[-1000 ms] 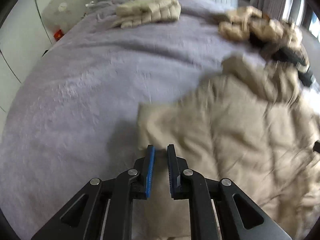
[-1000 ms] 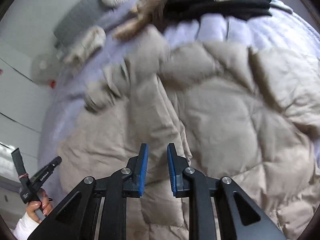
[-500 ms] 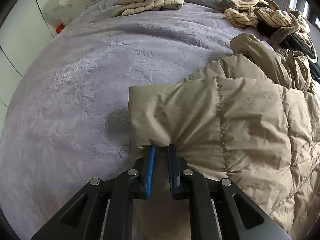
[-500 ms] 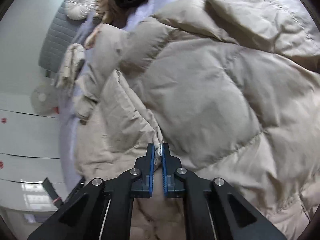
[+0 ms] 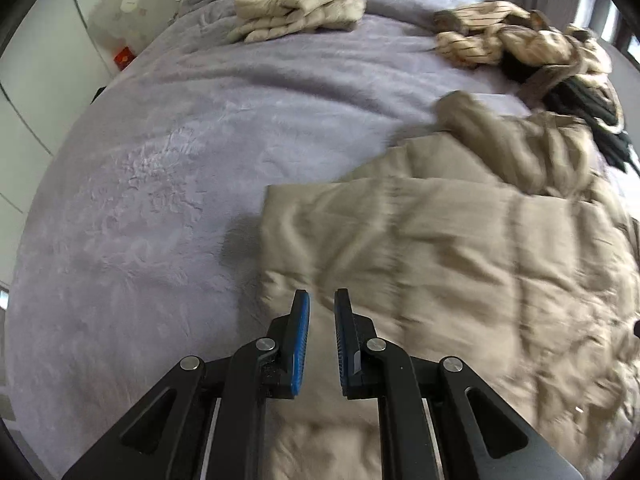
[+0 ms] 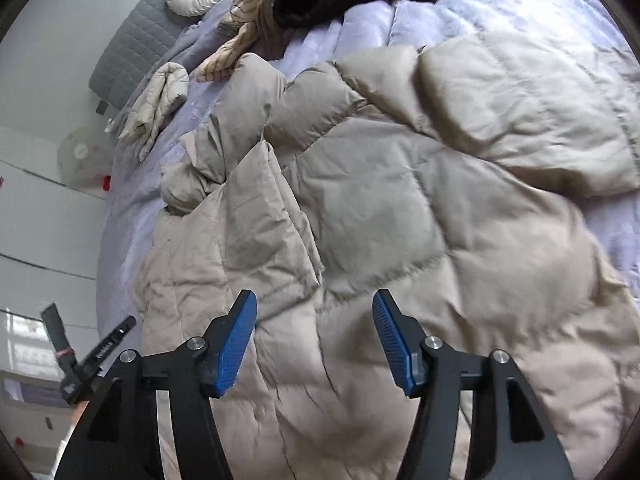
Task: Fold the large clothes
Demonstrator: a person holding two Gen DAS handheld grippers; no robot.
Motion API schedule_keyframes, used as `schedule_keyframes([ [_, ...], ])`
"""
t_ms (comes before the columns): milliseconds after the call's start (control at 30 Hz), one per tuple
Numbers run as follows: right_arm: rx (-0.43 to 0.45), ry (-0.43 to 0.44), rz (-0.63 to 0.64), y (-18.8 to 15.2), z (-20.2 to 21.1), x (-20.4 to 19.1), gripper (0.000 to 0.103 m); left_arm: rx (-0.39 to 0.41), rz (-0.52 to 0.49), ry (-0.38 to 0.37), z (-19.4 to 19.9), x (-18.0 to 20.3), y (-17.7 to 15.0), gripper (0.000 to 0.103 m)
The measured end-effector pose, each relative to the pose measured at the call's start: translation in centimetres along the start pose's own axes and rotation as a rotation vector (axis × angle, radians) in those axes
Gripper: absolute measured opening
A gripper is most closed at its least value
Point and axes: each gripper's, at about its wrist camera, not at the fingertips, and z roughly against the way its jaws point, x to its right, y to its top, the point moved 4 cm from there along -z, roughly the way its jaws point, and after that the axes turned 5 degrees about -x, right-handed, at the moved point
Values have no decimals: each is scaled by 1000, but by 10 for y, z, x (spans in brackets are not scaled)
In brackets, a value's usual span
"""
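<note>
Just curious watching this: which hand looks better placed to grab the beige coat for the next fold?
Probably the right gripper: its jaws are wide open over the coat, ready to close on it. The left gripper is only slightly open near the coat's corner.

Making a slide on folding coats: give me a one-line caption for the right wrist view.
Right gripper with jaws wide open above a beige puffer coat spread on a lavender bedspread.

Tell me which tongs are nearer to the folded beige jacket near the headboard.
Left. The left tongs face the folded jacket straight across bare purple blanket. The right tongs hover open over the big puffer coat, which lies between them and the jacket.
</note>
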Motion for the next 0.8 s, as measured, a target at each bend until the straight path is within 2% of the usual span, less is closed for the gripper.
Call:
schedule_keyframes([
  [100, -26, 2, -14, -13, 11, 11, 65, -11, -41, -34, 18, 30, -16, 14],
  [300, -48, 2, -27, -31, 19, 21, 80, -50, -119, -125, 29, 94, -46, 14],
  [533, -49, 31, -64, -37, 32, 43, 82, -116, -194, -150, 25, 156, -70, 16],
  [567, -44, 32, -67, -36, 35, 47, 83, -119, -194, -154, 25, 161, -71, 28],
  [600, -39, 33, -68, -36, 38, 49, 83, -121, -191, -158, 27, 169, -71, 86],
  [633, -33, 35, -69, -35, 41, 53, 83, -117, -184, -143, 28, 173, -72, 101],
  [667, -30, 36, -70, -34, 43, 56, 84, -79, -182, -124, 33, 178, -71, 102],
  [800, -6, 50, -84, -28, 54, 71, 86, -67, -230, -125, 36, 202, -69, 102],
])
